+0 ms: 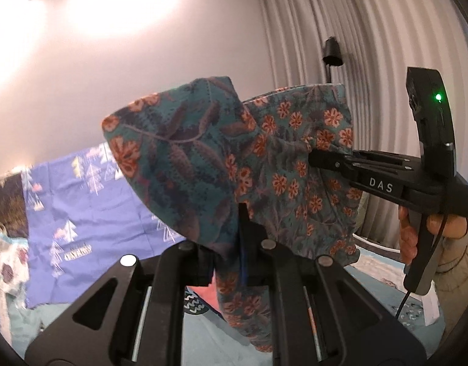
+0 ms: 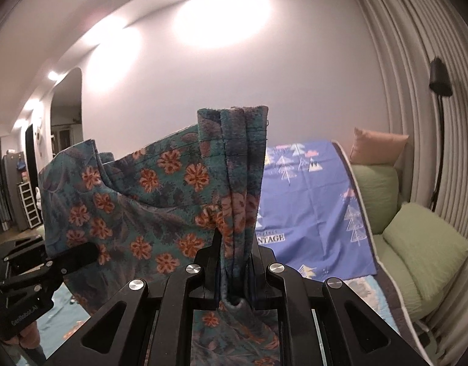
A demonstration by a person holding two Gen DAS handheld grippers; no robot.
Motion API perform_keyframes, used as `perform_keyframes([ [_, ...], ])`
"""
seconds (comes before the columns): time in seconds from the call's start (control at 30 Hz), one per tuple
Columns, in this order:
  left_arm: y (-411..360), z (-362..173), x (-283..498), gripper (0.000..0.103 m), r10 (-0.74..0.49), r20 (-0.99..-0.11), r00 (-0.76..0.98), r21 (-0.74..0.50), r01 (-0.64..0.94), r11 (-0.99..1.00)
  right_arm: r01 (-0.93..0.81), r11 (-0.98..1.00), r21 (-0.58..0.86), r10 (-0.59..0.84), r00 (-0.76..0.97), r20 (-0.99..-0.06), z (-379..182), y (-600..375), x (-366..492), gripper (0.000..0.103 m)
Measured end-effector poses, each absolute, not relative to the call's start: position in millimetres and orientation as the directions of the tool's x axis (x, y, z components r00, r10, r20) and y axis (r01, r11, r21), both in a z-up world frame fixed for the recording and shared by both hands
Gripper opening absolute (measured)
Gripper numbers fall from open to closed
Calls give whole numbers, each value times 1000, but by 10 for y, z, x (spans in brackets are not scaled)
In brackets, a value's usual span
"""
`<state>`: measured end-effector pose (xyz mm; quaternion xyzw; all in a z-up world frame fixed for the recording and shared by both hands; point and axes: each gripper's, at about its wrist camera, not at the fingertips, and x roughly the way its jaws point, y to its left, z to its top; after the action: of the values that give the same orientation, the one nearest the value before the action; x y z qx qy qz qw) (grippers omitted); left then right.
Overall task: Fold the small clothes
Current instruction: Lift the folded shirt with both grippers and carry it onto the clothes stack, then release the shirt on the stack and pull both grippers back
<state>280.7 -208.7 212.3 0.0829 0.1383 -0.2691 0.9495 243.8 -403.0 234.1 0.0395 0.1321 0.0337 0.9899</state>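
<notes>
Your left tongs [image 1: 238, 228] and right tongs [image 2: 234, 259] each pinch the teal floral garment [image 2: 148, 201], bunched in folds; its lower edge is cut off.

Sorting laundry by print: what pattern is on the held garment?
Teal garment with orange flowers and purplish leaves; right wrist view.

The left gripper [image 1: 234, 244], low at centre frame, is clamped on the floral garment [image 1: 282, 158], while the right gripper [image 2: 234, 262], seen low at centre in its own view, pinches the same cloth, a bare hand [image 1: 416, 235] gripping its handle at right.
</notes>
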Motion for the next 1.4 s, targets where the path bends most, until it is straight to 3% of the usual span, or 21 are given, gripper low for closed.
perform_keyframes([
  [0.3,-2332,1163,4374,15,-375,-429,822,66,442,894,8,994,112,40,908,-417,1416,-4123,4022,12],
  [0.43,-2314,464,5134,17,-242,-550,799,55,324,945,58,991,122,14,853,-522,827,-4100,4789,15],
  [0.53,-2330,-51,5379,23,-169,-622,765,113,301,947,91,994,68,-30,786,-617,304,-3996,5182,15],
  [0.6,-2324,-316,5382,25,-179,-613,769,105,304,947,111,994,21,-66,724,-686,-8,-3954,5352,18],
  [0.73,-2202,-416,5405,25,-255,-581,773,-31,292,956,126,992,30,-67,698,-712,-122,-4108,5447,23],
  [0.87,-2206,-391,5429,27,-244,-581,777,-21,285,958,144,989,30,-83,709,-700,-115,-4200,5471,30],
  [0.97,-2121,-288,5331,32,-227,-587,777,-18,268,963,197,980,36,-130,762,-634,13,-4273,5234,36],
  [1.1,-2021,-80,4994,54,-238,-577,781,-24,276,961,170,985,44,-111,797,-593,222,-4264,4730,42],
  [1.3,-1896,396,4168,76,-271,-493,827,-1,311,950,141,989,-48,-146,848,-510,564,-3995,3663,70],
  [1.4,-1861,590,3677,86,-264,-468,843,48,323,945,110,993,-39,-115,861,-496,676,-3834,3125,75],
])
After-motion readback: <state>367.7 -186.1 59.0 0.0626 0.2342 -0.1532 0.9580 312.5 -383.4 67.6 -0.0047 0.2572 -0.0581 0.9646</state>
